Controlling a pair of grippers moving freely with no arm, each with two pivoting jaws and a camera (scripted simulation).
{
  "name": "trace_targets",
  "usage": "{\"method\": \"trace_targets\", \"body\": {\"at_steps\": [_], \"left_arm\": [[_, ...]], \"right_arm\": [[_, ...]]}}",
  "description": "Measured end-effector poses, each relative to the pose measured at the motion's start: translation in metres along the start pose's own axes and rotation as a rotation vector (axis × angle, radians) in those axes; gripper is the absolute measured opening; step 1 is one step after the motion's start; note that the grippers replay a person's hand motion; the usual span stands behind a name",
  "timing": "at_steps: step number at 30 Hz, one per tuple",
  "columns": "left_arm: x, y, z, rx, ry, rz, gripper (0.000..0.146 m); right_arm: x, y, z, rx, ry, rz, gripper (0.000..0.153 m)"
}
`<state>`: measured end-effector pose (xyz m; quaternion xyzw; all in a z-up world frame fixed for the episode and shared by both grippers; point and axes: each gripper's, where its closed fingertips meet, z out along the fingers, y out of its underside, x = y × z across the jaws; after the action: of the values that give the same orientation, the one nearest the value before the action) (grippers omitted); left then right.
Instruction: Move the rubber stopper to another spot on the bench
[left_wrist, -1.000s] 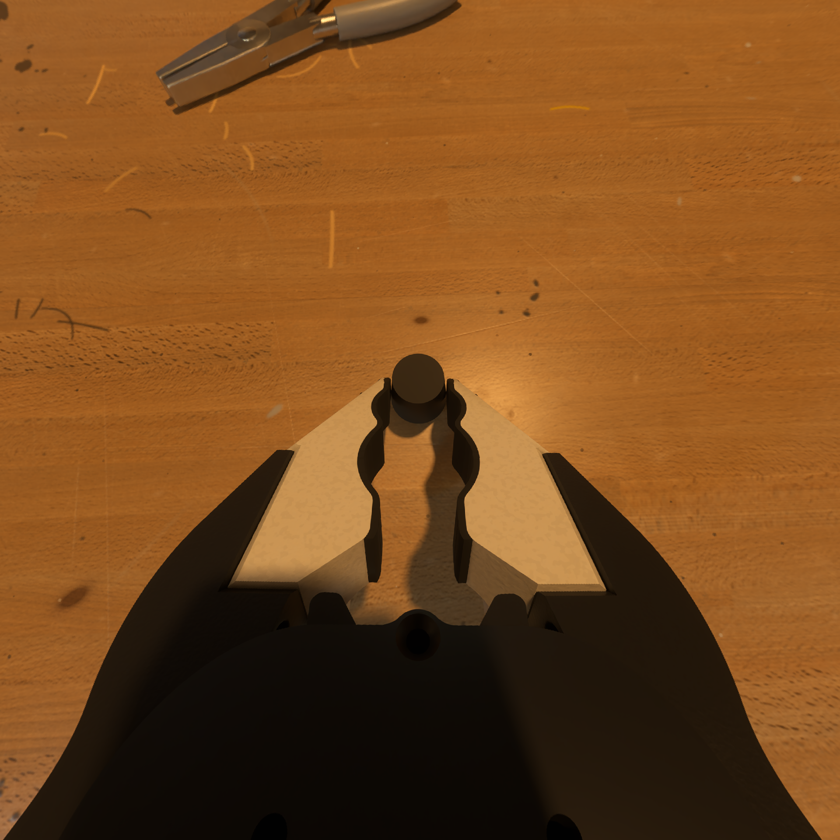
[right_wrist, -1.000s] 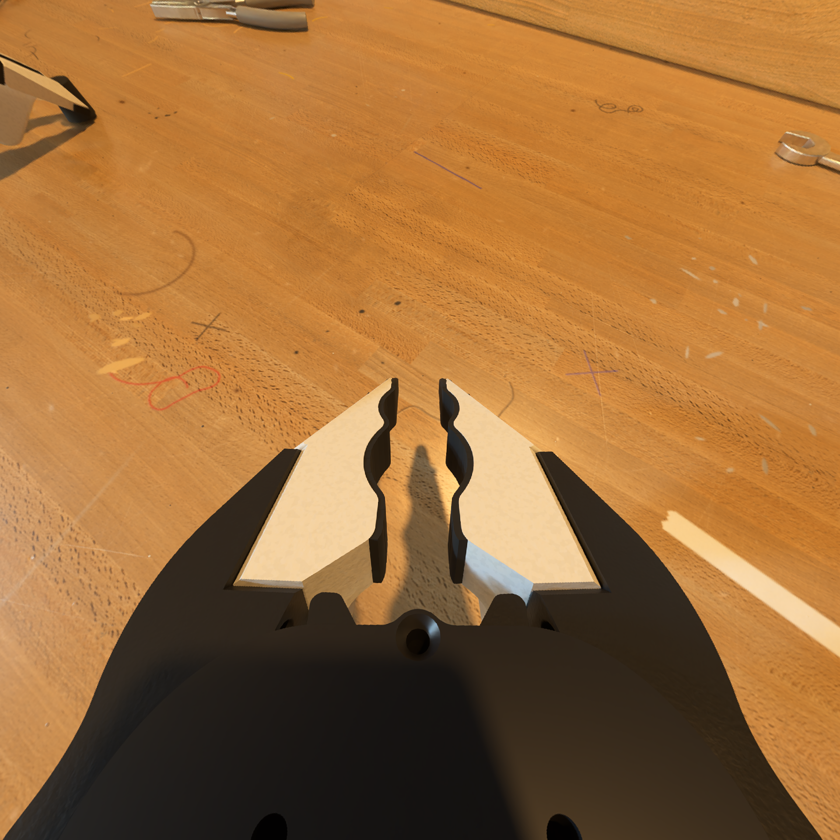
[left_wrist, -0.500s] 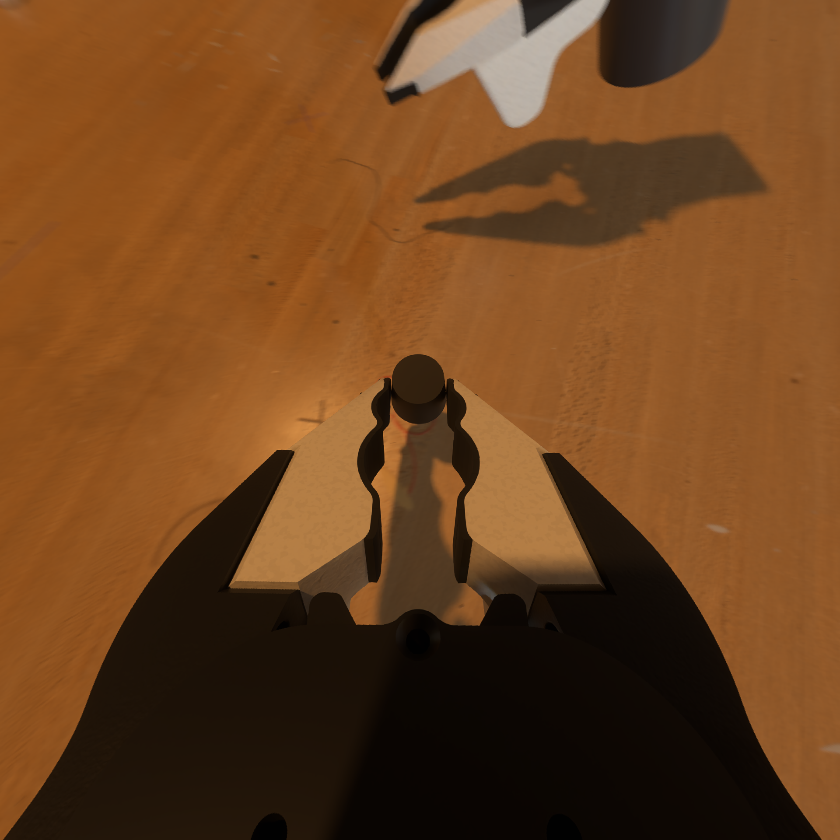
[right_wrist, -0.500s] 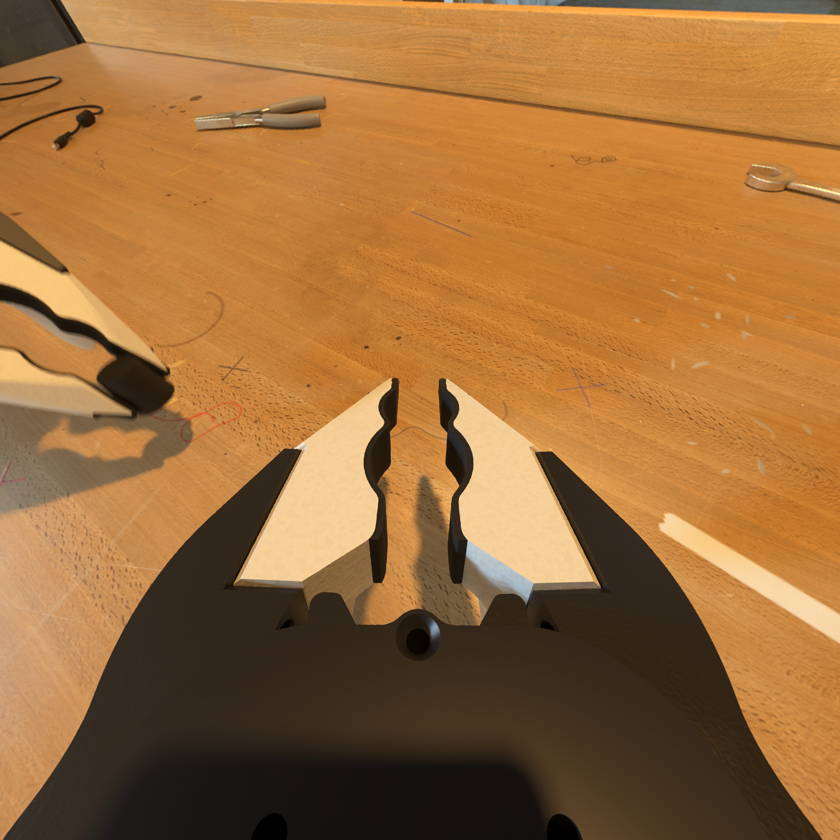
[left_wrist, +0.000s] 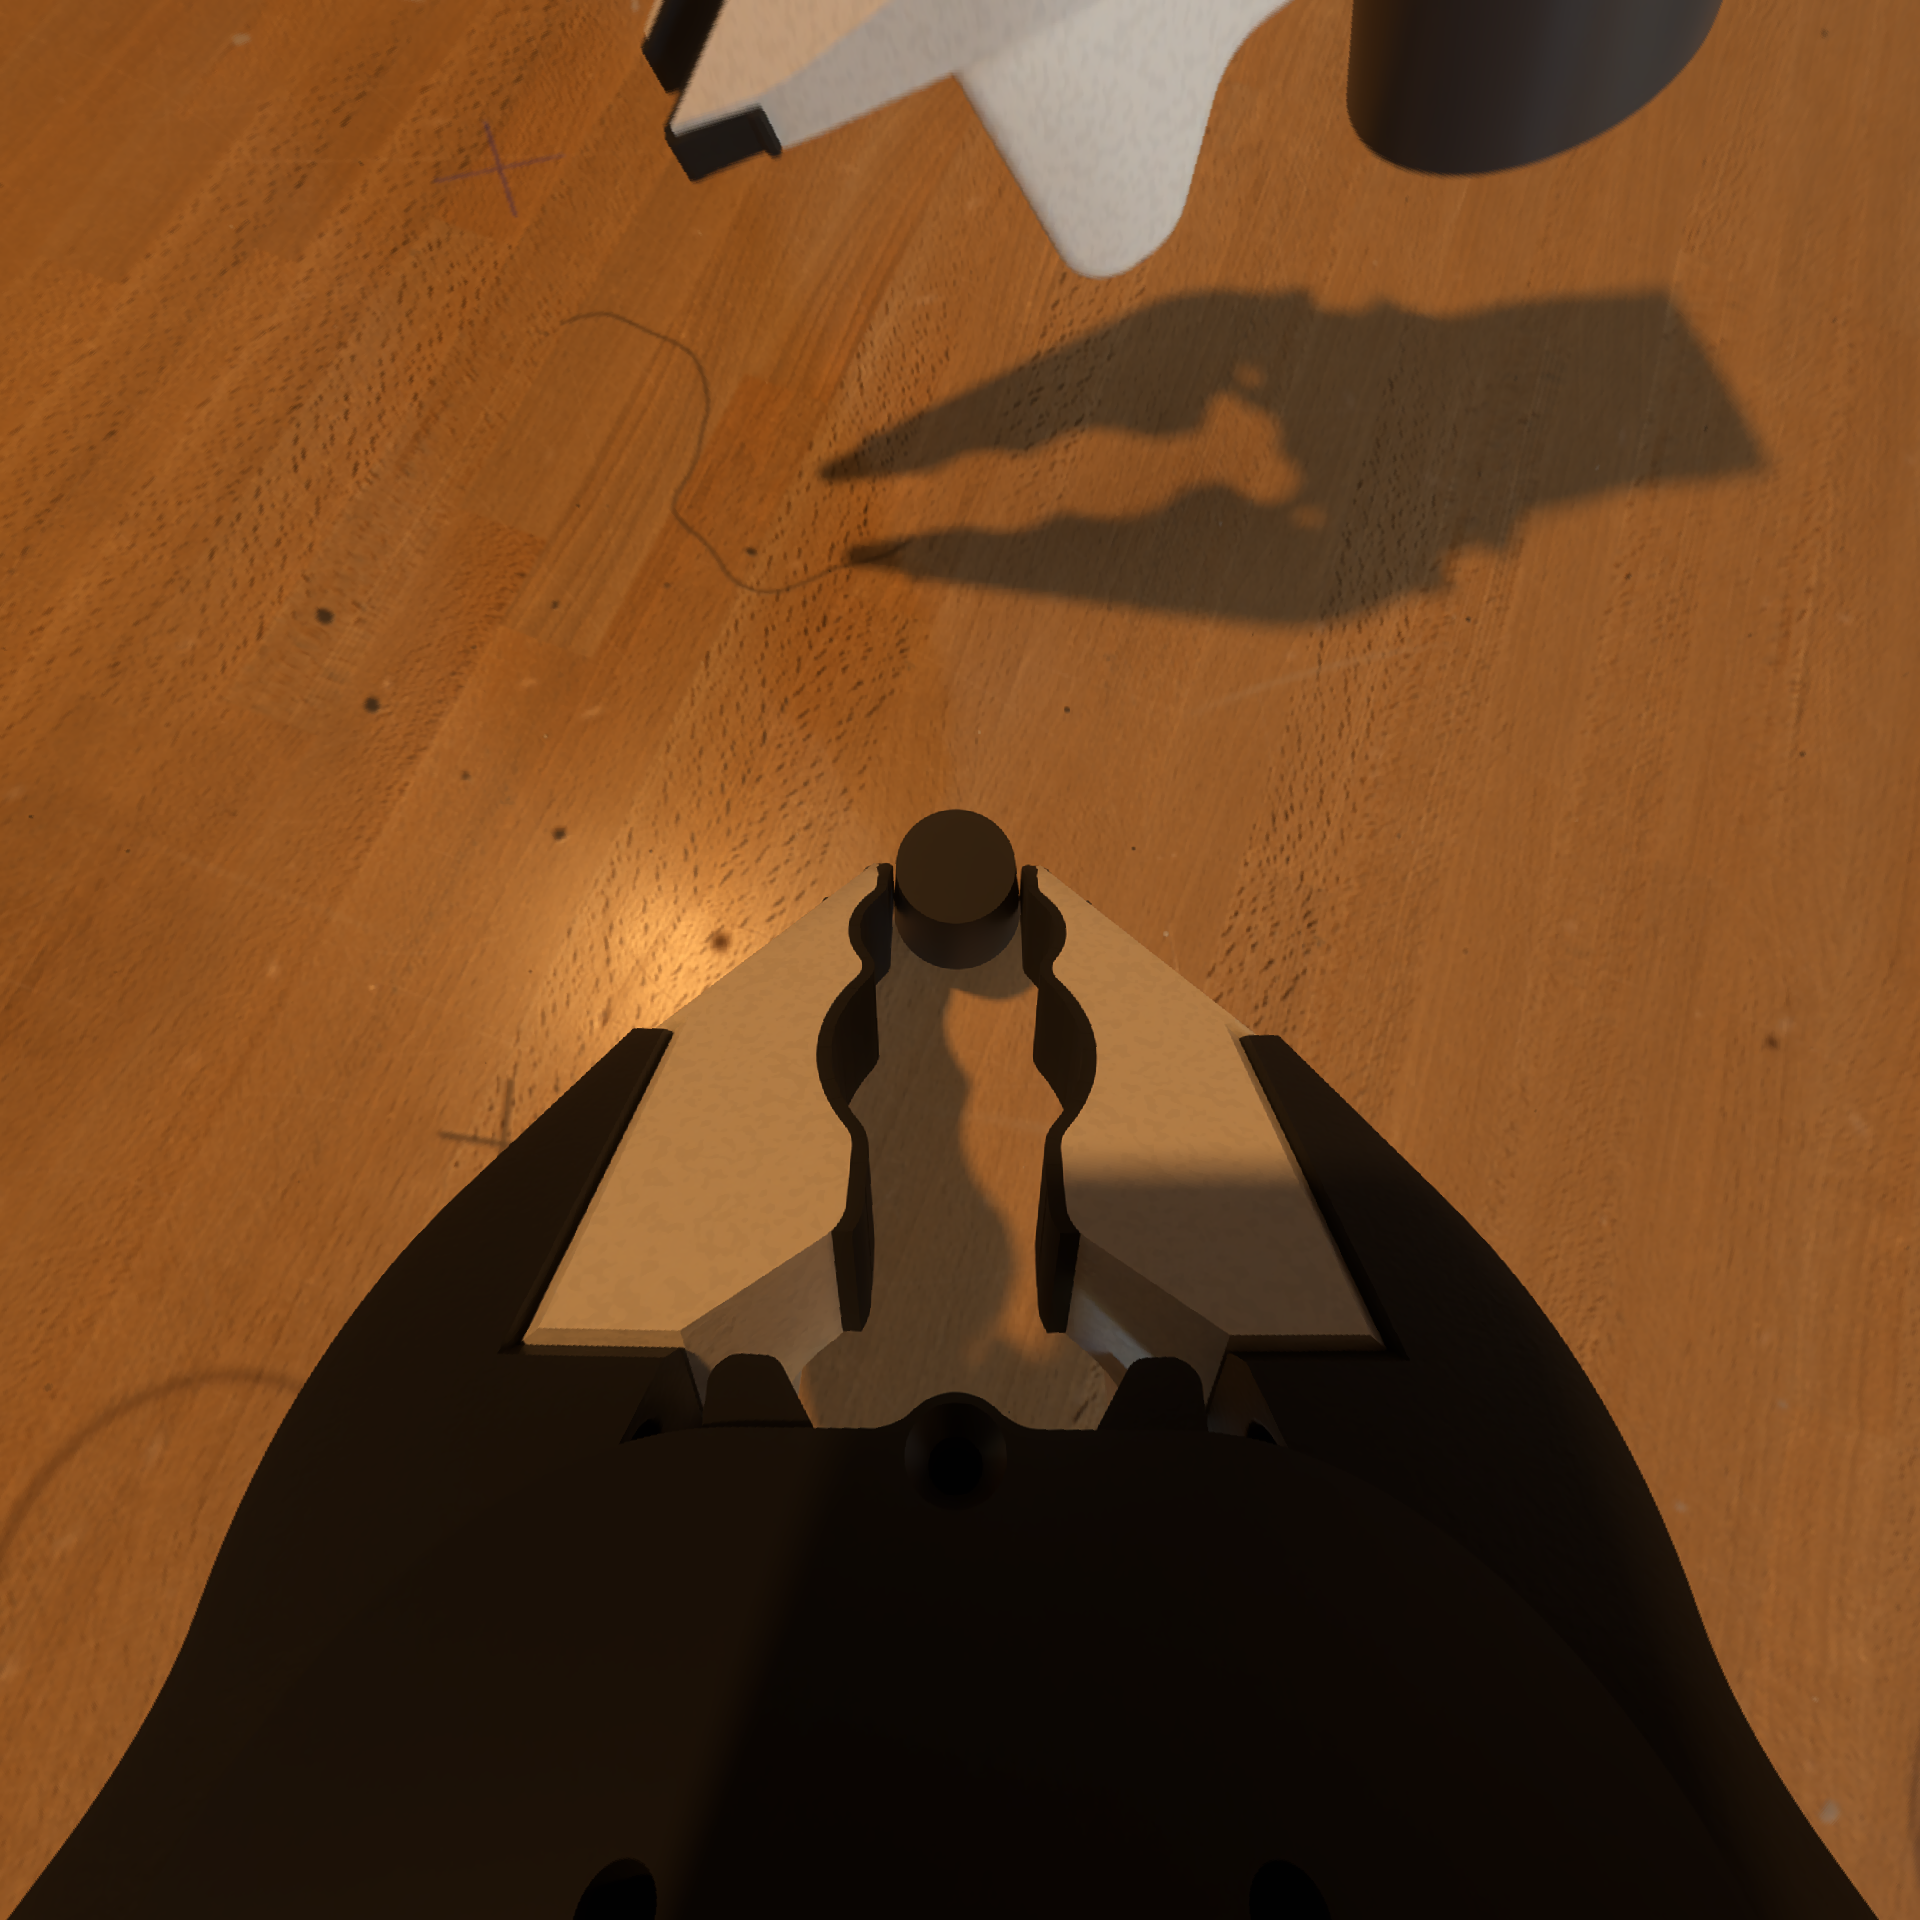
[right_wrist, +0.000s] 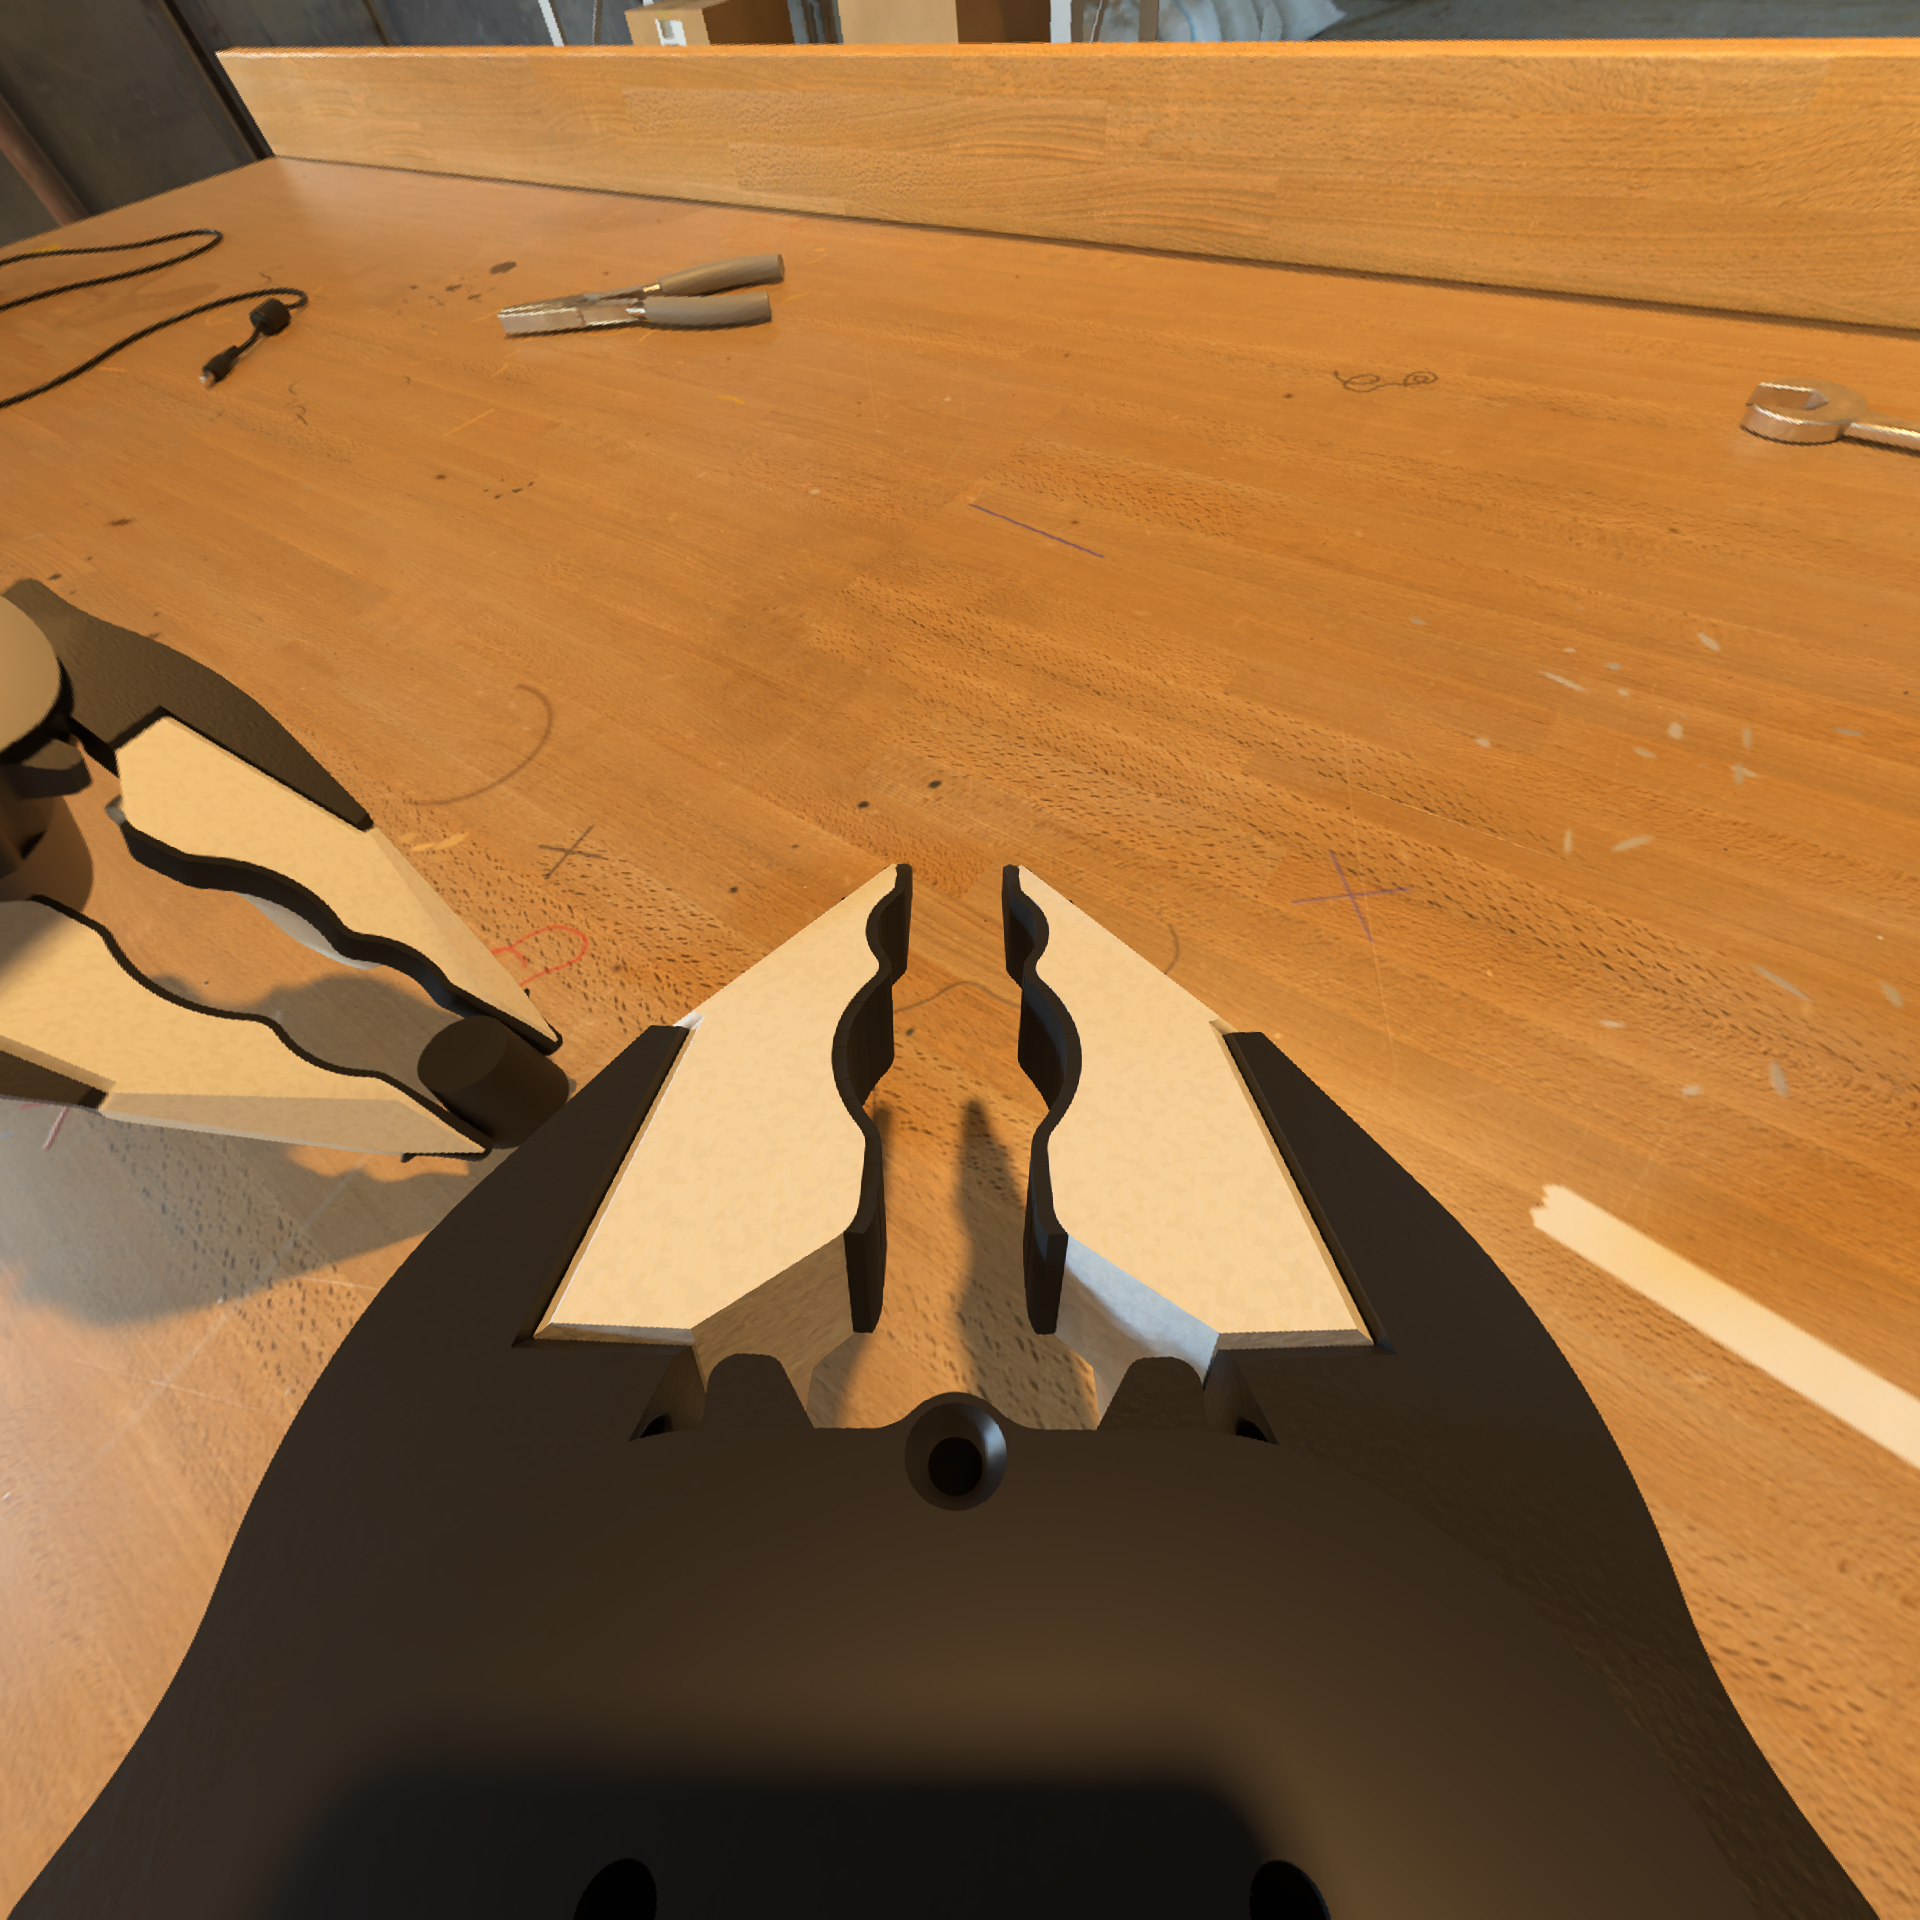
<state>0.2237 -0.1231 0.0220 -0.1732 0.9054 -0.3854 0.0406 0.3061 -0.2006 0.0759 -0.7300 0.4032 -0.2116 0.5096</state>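
Observation:
The rubber stopper (left_wrist: 954, 888) is a small dark cylinder clamped between the tips of my left gripper (left_wrist: 956, 894), held above the wooden bench (left_wrist: 312, 727). In the right wrist view the stopper (right_wrist: 488, 1075) shows at the left, in the left gripper's tips just above the wood. My right gripper (right_wrist: 956, 883) is empty, its fingers a narrow gap apart, hovering over the bench. In the left wrist view the right gripper (left_wrist: 727, 114) hangs at the top edge and casts a shadow on the wood.
Grey-handled pliers (right_wrist: 644, 301) lie far back on the bench. A black cable (right_wrist: 239, 332) lies at the back left. A metal wrench (right_wrist: 1818, 416) lies at the far right. A pale wood strip (right_wrist: 1714, 1320) lies to the right. A raised wooden ledge (right_wrist: 1143, 156) runs along the back.
My left gripper has carried the stopper toward the right gripper, which looms larger in its view. The right wrist view has tilted up, and the left gripper now sits closer beside it.

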Motion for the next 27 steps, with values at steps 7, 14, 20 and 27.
{"method": "trace_targets", "body": {"at_steps": [7,14,20,27], "left_arm": [[-0.001,0.007,0.005,-0.034,-0.026,0.050,0.024],[-0.013,-0.005,-0.058,0.182,0.087,-0.114,0.053],[-0.034,0.044,-0.113,0.207,0.042,-0.181,0.053],[-0.107,0.063,-0.169,0.423,-0.243,-0.207,0.053]], "right_arm": [[0.000,-0.002,-0.002,0.014,-0.018,0.019,0.017],[0.000,-0.002,-0.002,0.018,-0.020,0.026,0.017],[0.000,0.001,0.001,-0.009,-0.020,0.021,0.018],[0.001,0.003,0.002,-0.023,-0.002,0.013,0.018]]}}
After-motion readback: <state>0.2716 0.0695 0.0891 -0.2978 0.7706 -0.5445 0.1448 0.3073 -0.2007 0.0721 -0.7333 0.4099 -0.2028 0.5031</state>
